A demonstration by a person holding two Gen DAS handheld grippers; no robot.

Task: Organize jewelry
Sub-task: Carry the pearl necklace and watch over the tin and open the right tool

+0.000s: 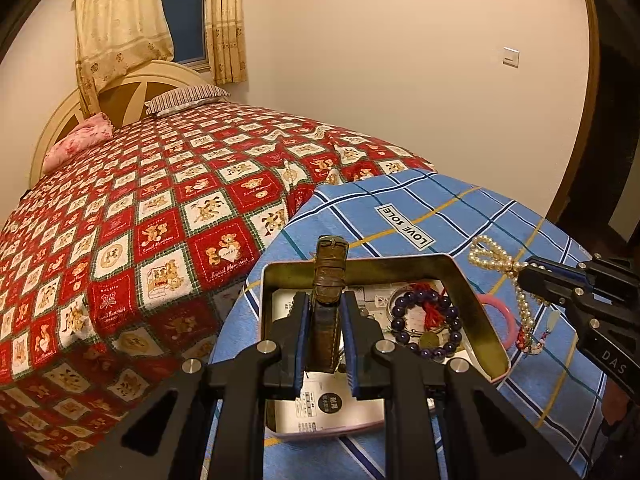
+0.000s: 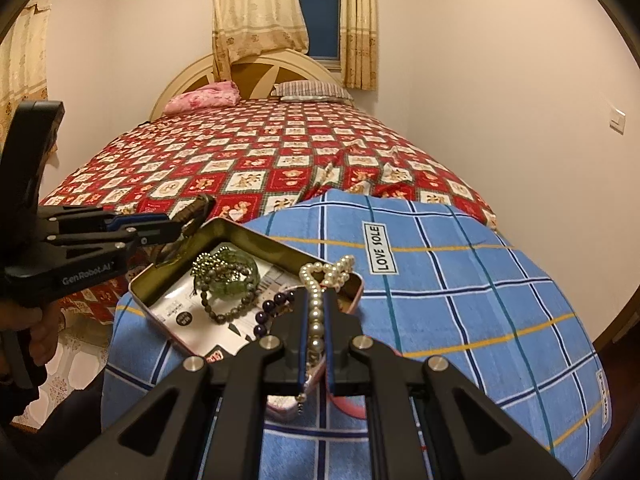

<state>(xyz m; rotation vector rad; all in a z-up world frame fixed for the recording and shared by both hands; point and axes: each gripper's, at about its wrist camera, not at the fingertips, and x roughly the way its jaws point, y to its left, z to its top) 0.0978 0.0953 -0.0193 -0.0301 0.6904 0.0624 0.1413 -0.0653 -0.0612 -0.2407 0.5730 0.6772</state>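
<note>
Two hand-held grippers over tin (image 1: pixel 476 312), left hand-held gripper (image 1: pixel 325 312) clamped on watch strap (image 1: pixel 326 304), right hand-held gripper (image 2: pixel 316 320) clamped on pearl necklace (image 2: pixel 316 304)

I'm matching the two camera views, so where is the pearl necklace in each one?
Left wrist view: pearl necklace at right, held beside the tin.
Right wrist view: lower centre, pinched between the right gripper fingers.
Shared landmark: the LOVE SOLE label.
</note>
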